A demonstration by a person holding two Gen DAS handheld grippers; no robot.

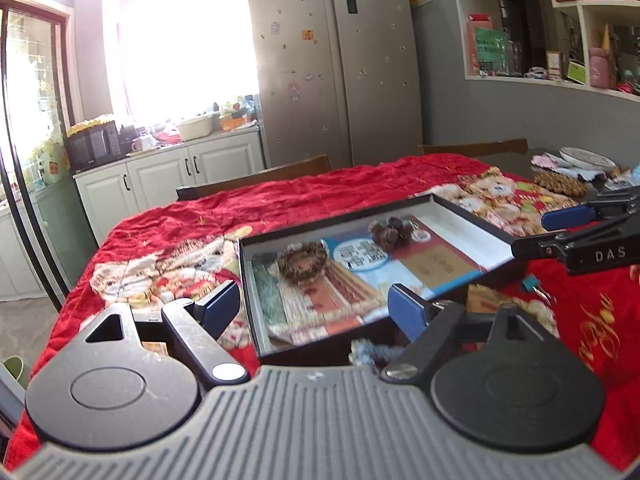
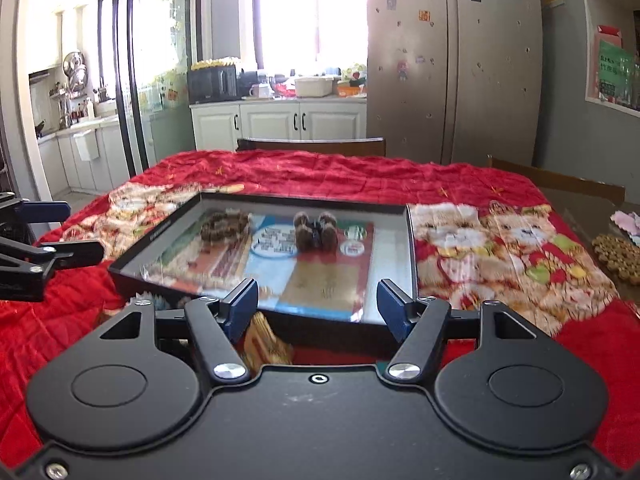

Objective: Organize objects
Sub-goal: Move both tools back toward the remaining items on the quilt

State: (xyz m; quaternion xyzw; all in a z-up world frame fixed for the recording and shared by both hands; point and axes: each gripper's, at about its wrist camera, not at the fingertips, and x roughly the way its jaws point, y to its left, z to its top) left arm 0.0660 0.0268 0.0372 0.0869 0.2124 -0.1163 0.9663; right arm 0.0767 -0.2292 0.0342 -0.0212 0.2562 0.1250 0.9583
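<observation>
A shallow black box sits on the red quilt, lined with printed booklets. Inside lie a brown bead bracelet and a cluster of dark walnuts. My left gripper is open at the box's near left corner, fingers astride its front wall. My right gripper is open at the box's near edge; it also shows in the left wrist view at the right. The left gripper shows at the left of the right wrist view.
A small blue item lies on the quilt right of the box. A beaded coaster, a plate and cloths sit at the table's far right. Wooden chairs stand behind the table. A knitted bit lies under my left gripper.
</observation>
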